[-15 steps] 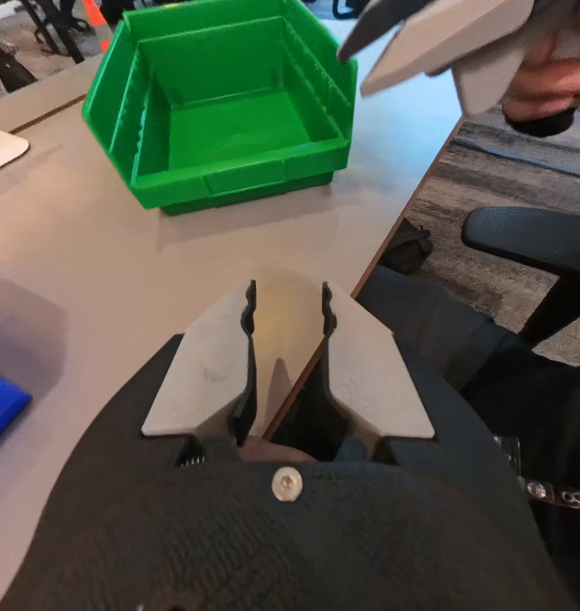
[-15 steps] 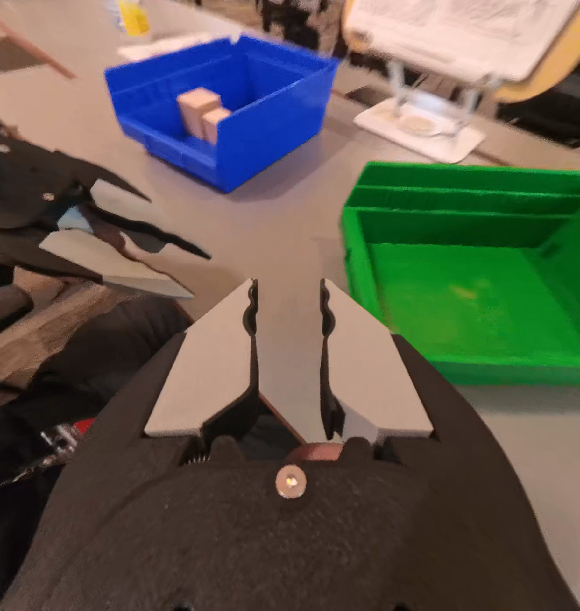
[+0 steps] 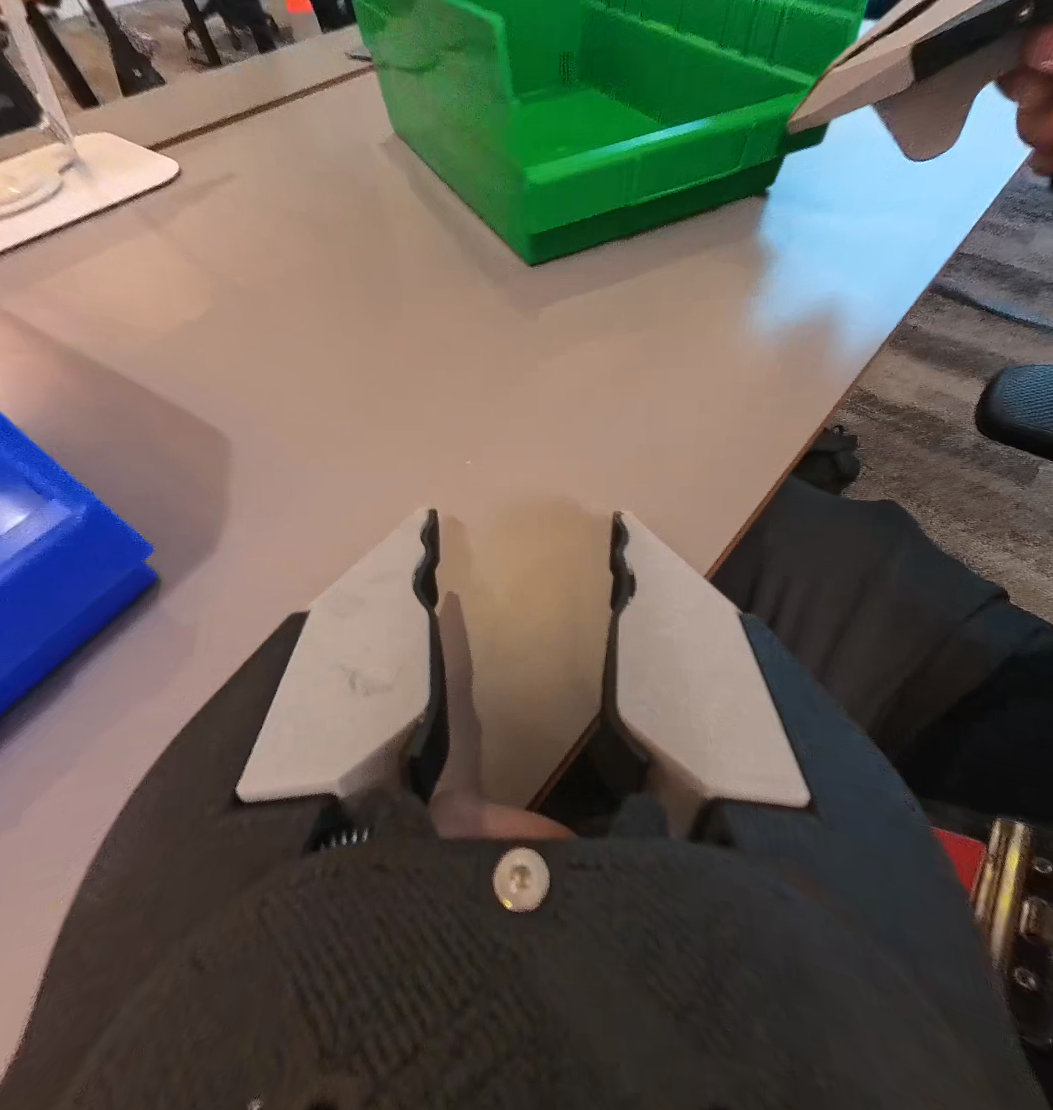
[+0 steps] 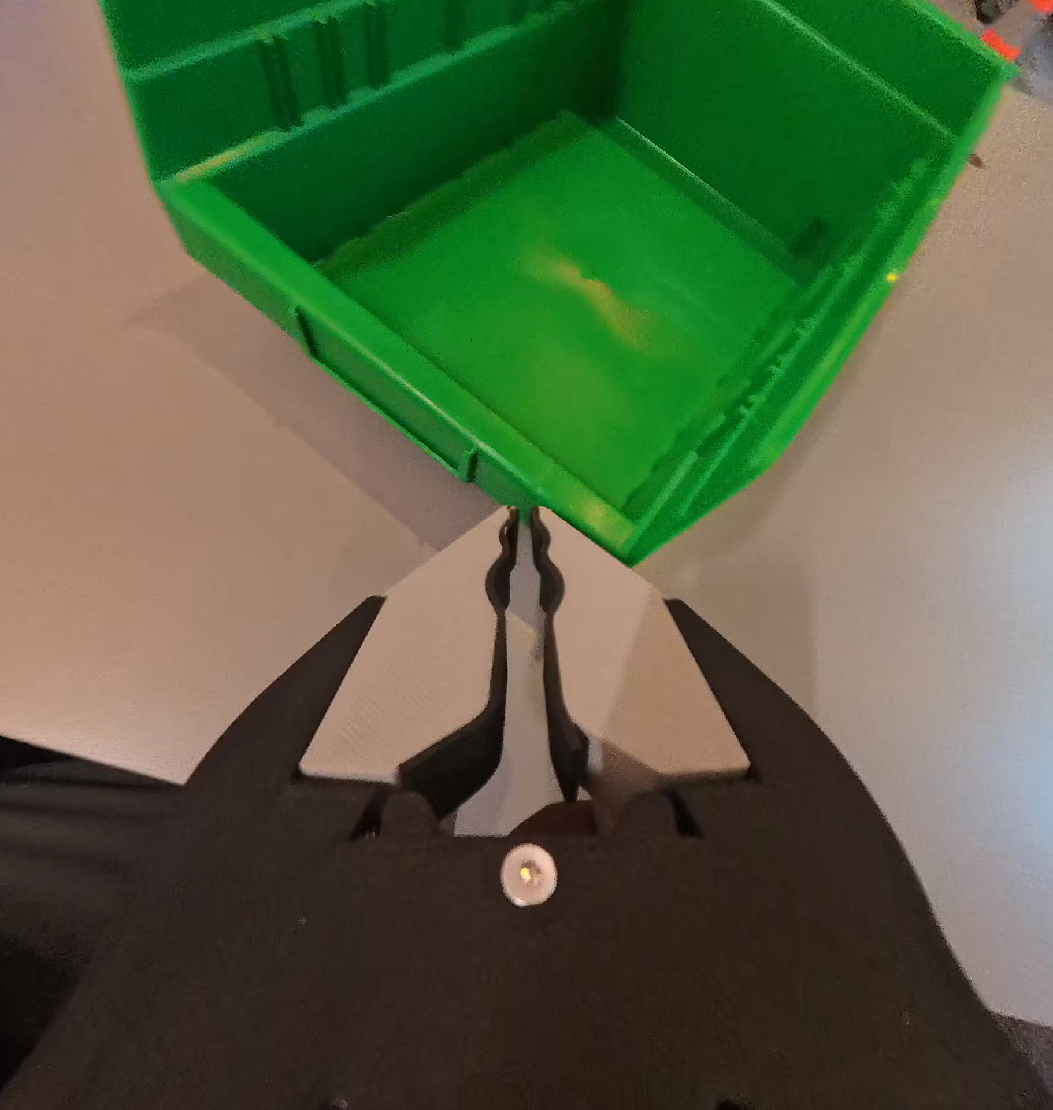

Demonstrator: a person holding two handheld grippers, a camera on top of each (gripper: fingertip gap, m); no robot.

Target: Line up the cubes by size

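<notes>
The left gripper (image 3: 524, 555) hangs over the table (image 3: 344, 372) edge, jaws apart and empty; the blue bin (image 3: 50, 576) sits just to its left, so I judge this hand nearer any cubes, though none show now. Farther off, the right gripper (image 4: 525, 521), jaws nearly closed on nothing, meets the empty green bin (image 4: 392, 384) rim.

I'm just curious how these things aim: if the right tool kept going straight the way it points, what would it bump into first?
Most likely the green bin. The right tool, its fingers nearly together, points at the bin's low front wall near a corner, with the tips seemingly right at it. Depth is hard to judge, so it could also touch the table just before it.
</notes>
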